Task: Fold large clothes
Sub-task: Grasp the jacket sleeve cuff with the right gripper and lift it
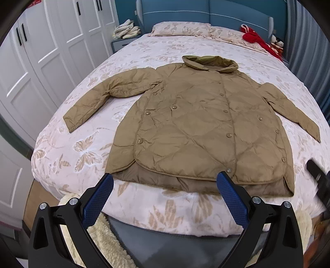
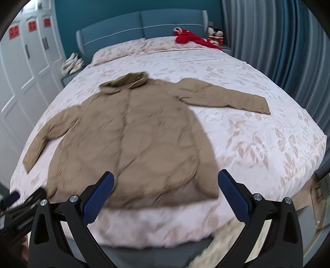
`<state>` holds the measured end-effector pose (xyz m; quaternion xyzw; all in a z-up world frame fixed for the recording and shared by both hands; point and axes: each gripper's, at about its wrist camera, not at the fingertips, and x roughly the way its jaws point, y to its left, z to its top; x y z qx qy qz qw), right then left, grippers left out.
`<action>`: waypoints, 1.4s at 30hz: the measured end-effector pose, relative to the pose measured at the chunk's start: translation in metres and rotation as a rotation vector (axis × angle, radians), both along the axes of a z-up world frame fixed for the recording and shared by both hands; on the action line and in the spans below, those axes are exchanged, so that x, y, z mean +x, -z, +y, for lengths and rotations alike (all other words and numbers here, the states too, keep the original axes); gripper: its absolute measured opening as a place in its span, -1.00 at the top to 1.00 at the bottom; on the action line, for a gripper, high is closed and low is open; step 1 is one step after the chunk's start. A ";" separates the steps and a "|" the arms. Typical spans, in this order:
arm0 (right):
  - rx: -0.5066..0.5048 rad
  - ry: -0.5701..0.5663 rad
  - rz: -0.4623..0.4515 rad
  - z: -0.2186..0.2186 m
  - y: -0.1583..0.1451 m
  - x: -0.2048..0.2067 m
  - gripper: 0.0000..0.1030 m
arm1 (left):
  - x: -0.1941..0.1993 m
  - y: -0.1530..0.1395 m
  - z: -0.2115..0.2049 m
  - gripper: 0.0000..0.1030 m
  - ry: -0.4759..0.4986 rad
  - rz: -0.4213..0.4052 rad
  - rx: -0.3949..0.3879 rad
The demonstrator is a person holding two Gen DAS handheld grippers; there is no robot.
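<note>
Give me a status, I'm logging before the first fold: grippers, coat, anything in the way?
Left gripper open, empty, short of the hem. Right gripper open, empty. Tan coat flat on the bed, buttoned, sleeves spread. Nothing on it.

A home bedroom: bed (image 1: 165, 51) with blue headboard (image 1: 206, 12), white wardrobe (image 1: 41, 51).
</note>
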<state>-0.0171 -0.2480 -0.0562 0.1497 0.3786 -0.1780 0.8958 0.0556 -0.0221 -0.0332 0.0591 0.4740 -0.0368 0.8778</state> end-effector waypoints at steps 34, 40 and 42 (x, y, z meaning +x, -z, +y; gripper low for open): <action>0.499 0.790 -0.290 -0.442 0.165 0.096 0.06 | 0.114 0.091 -0.032 -0.90 -0.106 0.127 -0.008; 0.512 0.679 -0.382 -0.428 0.130 0.131 0.88 | 0.123 0.098 -0.032 -0.90 -0.093 0.144 0.001; 0.435 0.551 -0.421 -0.403 0.094 0.154 0.89 | 0.126 0.101 -0.030 -0.90 -0.103 0.155 -0.006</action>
